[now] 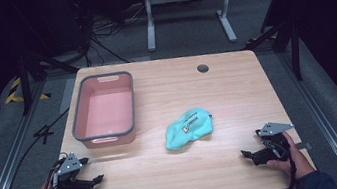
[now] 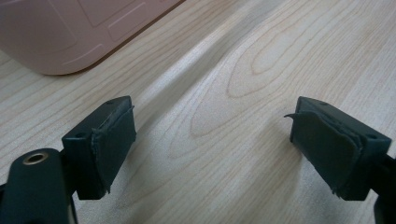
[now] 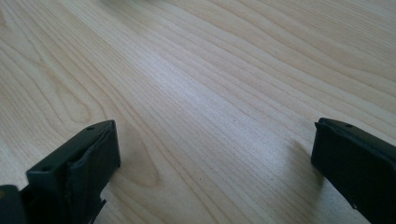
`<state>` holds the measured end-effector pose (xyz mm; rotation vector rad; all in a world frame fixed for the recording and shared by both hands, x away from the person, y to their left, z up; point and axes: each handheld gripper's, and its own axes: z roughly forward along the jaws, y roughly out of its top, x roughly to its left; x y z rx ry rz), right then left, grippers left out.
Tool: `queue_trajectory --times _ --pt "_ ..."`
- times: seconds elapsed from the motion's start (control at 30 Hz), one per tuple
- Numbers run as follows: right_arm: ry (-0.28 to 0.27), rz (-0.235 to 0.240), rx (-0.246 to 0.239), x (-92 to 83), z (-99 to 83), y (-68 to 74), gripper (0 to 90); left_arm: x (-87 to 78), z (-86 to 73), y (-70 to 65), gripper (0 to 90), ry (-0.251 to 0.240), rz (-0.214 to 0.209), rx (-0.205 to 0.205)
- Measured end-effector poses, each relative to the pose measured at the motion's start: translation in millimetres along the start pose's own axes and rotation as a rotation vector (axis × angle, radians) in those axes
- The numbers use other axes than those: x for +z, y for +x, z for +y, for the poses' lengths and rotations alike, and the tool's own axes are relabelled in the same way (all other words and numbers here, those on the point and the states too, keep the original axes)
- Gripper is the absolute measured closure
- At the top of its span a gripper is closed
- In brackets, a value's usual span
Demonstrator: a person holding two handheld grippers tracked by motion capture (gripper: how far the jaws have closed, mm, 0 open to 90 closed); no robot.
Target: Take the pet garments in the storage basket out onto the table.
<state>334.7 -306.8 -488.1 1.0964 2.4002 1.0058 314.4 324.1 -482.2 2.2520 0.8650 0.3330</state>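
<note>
Nearest the person, the left gripper and the right gripper rest low on the pale wooden table, one at each front corner, tips turned inward toward each other. Both stand with jaws spread wide and nothing between them; in the gripper views bare wood grain lies between the black rubber pads.

Ahead of the right gripper's fingertips and toward the middle lies the crumpled turquoise cloth pouch with a printed label, well apart from both grippers. Beyond the left gripper's tips sits the pink plastic bin with a grey rim, empty.

The likely step is reaching for the pouch. Best to approach from the right with jaws kept wide, come down over a raised fold, and pinch a thick bunch so the soft fabric does not slip.
</note>
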Motion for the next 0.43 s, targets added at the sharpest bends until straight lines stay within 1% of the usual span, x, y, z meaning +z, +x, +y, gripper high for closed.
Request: queue_trajectory --times 0.4,0.43 --pt "0.000 0.000 0.000 0.0 0.0 -0.1 1.4 0.4 0.1 -0.1 14.2 -0.003 -0.001 -0.001" --pt "0.000 0.000 0.000 0.0 0.0 0.0 1.4 -0.3 0.5 -0.1 14.1 0.006 -0.001 -0.002"
